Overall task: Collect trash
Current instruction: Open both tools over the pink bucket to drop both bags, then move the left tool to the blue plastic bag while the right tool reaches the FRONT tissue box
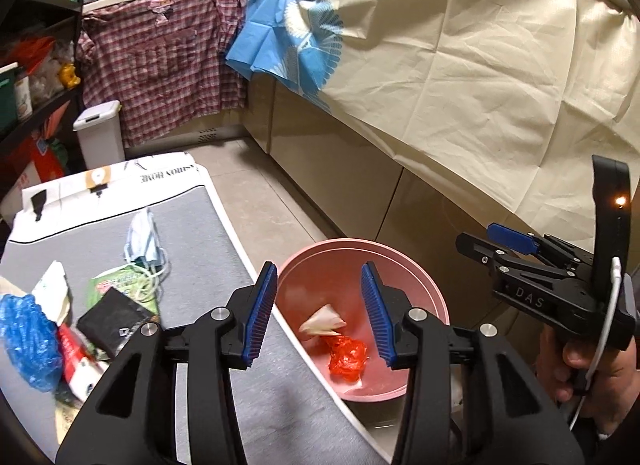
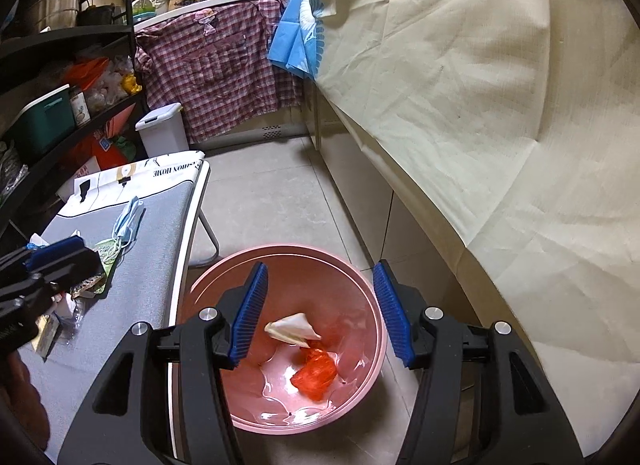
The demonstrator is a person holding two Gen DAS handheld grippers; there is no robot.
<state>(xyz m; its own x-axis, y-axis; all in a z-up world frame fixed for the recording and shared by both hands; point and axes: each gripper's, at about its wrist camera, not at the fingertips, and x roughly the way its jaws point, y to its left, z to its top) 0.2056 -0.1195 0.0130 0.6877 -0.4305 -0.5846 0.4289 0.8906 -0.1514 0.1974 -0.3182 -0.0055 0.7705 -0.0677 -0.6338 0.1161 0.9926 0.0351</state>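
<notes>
So far two pieces lie in the pink basin (image 2: 356,265) on the floor: a crumpled white tissue (image 2: 292,330) and a red plastic wad (image 2: 316,374). Both the left gripper (image 1: 319,313) and right gripper (image 2: 320,311) hang above it, jaws parted and empty. Left on the grey board (image 1: 192,225): a face mask (image 1: 142,241), blue plastic bag (image 1: 28,341), black packet (image 1: 110,319), perhaps a green wrapper (image 1: 120,281).

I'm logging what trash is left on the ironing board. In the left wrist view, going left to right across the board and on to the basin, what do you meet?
Blue plastic bag → black packet → face mask → pink basin holding white paper scrap and red plastic wad.
</notes>
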